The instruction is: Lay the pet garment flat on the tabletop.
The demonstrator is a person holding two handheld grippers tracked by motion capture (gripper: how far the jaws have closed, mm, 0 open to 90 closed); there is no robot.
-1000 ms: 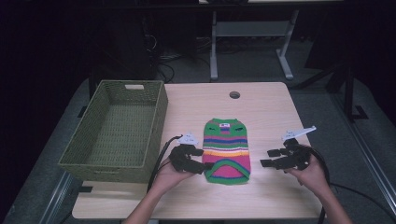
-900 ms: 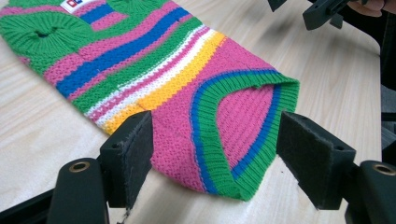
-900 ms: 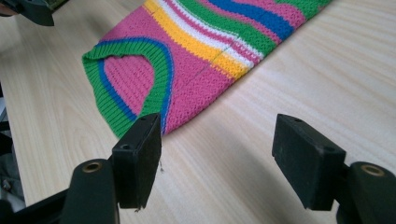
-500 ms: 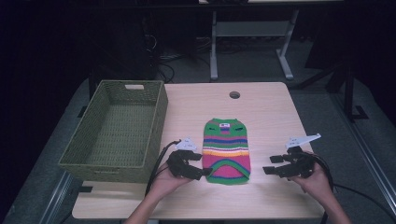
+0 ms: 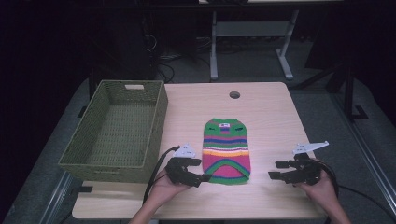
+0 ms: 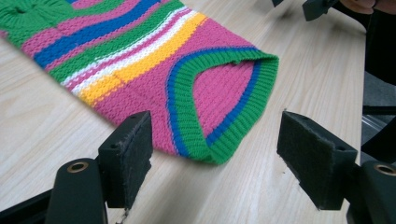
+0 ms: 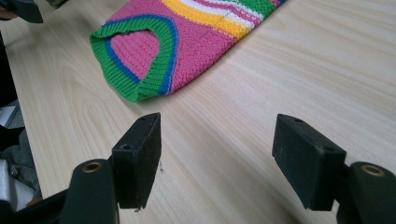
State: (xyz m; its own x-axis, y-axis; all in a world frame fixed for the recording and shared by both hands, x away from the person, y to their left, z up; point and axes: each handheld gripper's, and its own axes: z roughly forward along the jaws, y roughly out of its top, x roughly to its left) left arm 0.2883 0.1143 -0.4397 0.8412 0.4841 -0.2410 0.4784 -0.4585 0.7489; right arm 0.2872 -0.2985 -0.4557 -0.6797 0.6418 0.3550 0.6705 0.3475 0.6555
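You are approaching the small striped knitted sweater (image 5: 227,150), which is lying flat on the desk (image 5: 271,112), just right of the woven green basket (image 5: 116,128), with its neck end pointing away from you and its green-ribbed hem toward you. Nothing is being gripped yet, so this reads as the reaching step before a first grasp.

Your left hand-held gripper (image 5: 201,178) is sitting low at the near left corner of the hem. In the left gripper view its two black jaws are standing wide apart, one just beside the pink edge of the sweater (image 6: 154,60) and the other out over bare wood, with the hem corner lying between them but not touched. Your right hand-held gripper (image 5: 275,171) is hovering well apart from the sweater's right side; its jaws are also spread wide, and in the right gripper view there is only desk between them, the hem (image 7: 140,65) lying farther ahead.

By my judgement the next move is calling for you to bring the right hand-held gripper in toward the near right hem corner, lower both sets of jaws to the wood, and close on the ribbed edge. Catching both layers is probably mattering here, since the hem is gaping open slightly.
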